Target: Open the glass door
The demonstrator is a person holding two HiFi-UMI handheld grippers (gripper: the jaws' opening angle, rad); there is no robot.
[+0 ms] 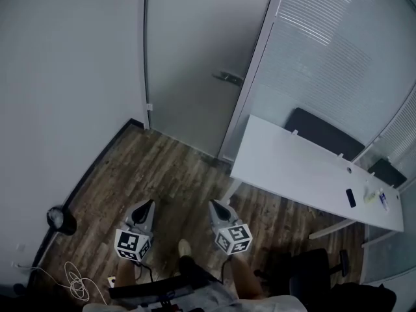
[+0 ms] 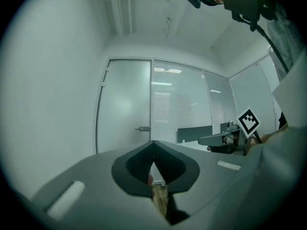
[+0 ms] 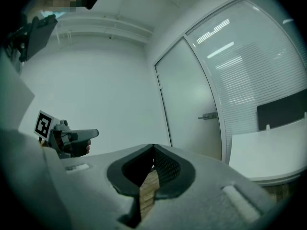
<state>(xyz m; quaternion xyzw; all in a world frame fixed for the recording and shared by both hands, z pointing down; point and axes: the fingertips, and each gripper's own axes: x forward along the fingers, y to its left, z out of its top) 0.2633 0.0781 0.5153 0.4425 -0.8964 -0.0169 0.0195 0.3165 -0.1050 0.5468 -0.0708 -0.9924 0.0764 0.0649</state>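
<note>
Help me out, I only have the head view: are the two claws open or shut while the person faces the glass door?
Observer: In its own view the left claw is shut, with nothing between the jaws.
Operator: And the right one?
Observer: The right claw is shut as well, and empty.
Operator: Anything about the door that I miss from above?
Observer: The left gripper view shows the top edge of the glass door, with a band of plain wall above it.
</note>
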